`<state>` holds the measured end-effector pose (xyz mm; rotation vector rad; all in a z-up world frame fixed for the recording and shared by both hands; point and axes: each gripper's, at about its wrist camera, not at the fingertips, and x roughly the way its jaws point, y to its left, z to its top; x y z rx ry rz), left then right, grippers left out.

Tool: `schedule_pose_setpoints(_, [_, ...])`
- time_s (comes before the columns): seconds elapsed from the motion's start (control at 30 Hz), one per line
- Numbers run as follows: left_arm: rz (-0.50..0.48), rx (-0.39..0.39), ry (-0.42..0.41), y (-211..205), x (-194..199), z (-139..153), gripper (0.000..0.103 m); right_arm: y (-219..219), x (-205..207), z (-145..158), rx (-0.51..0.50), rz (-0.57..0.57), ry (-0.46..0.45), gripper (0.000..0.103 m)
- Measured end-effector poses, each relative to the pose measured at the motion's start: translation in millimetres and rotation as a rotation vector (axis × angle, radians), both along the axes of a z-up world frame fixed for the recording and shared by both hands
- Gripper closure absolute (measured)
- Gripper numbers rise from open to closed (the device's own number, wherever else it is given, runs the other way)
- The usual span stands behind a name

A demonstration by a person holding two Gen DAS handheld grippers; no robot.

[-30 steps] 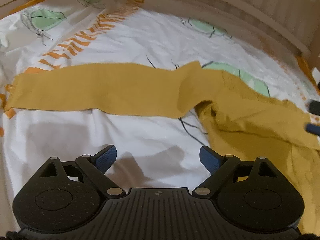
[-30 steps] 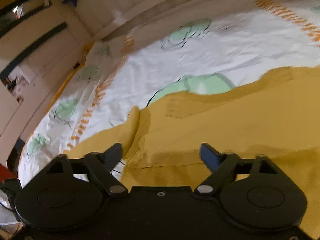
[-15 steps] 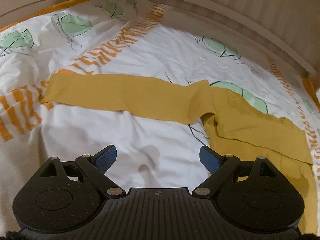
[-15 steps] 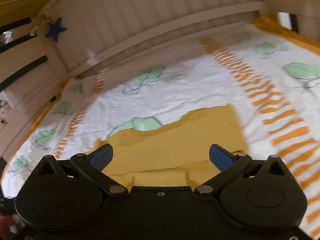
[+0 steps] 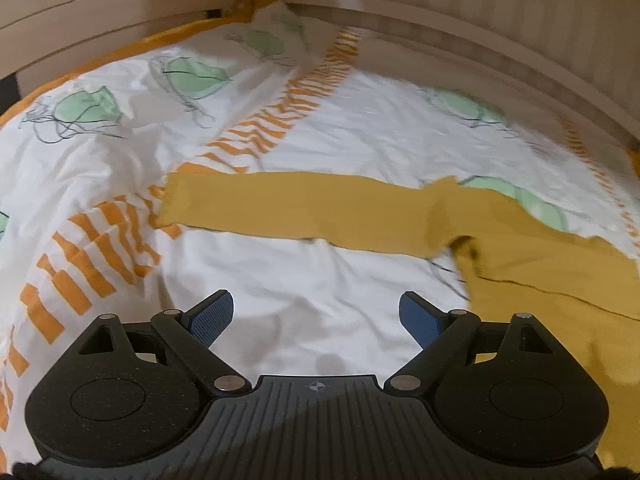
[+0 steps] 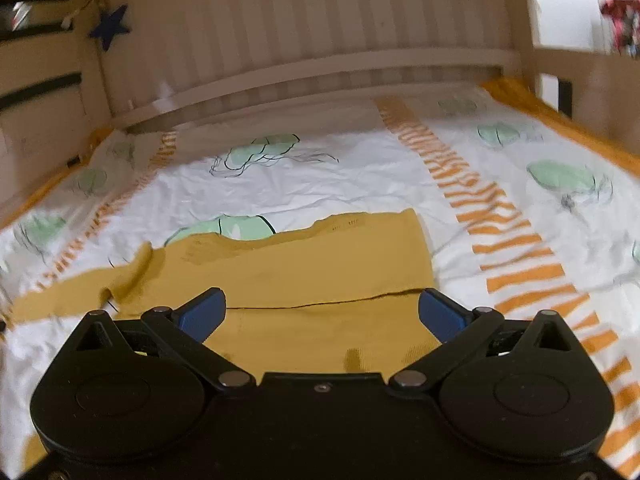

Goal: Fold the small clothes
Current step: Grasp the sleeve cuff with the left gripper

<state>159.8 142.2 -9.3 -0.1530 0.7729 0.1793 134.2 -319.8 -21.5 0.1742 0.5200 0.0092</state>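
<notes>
One big bed cover (image 5: 320, 152) fills both views. It is white, with green leaf shapes and rows of orange stripes (image 6: 500, 216). A pale wooden bed rail (image 6: 304, 72) runs along the far side of the bed.

One mustard yellow top (image 6: 304, 264) lies flat on the cover. In the left view, one long sleeve (image 5: 296, 208) lies stretched out flat to the left, and its end reaches the orange stripes. The body of the top lies at the right side of that view. In the right view, part of the top is folded over, and one straight fold edge runs across it.

One small dark blue star (image 6: 110, 28) hangs on the wood at the far left in the right view.

There are two tongs. The left gripper (image 5: 316, 316) has its blue pads wide apart over bare white cover, with nothing between them. The right gripper (image 6: 322, 312) is wide too; its pads have just been opening. It hangs above the yellow top and grips nothing.
</notes>
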Motion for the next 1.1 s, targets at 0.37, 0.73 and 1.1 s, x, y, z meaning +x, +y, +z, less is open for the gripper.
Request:
schedule_pose_setpoints(0.37, [0.033,0.057,-0.04,34,38,-22,0.012,11,13,-52,0.035,0.086,-0.004,0.001])
schedule_pose_setpoints(0.73, [0.207,-0.103,-0.033,89,75,-48,0.012,-3,15,-83,0.149,0.104,0.059,0.0])
schedule_pose_setpoints(1.1, [0.29,-0.166,-0.011,118,105,-73,0.012,-2,20,-86,0.164,0.111,0.076,0.0])
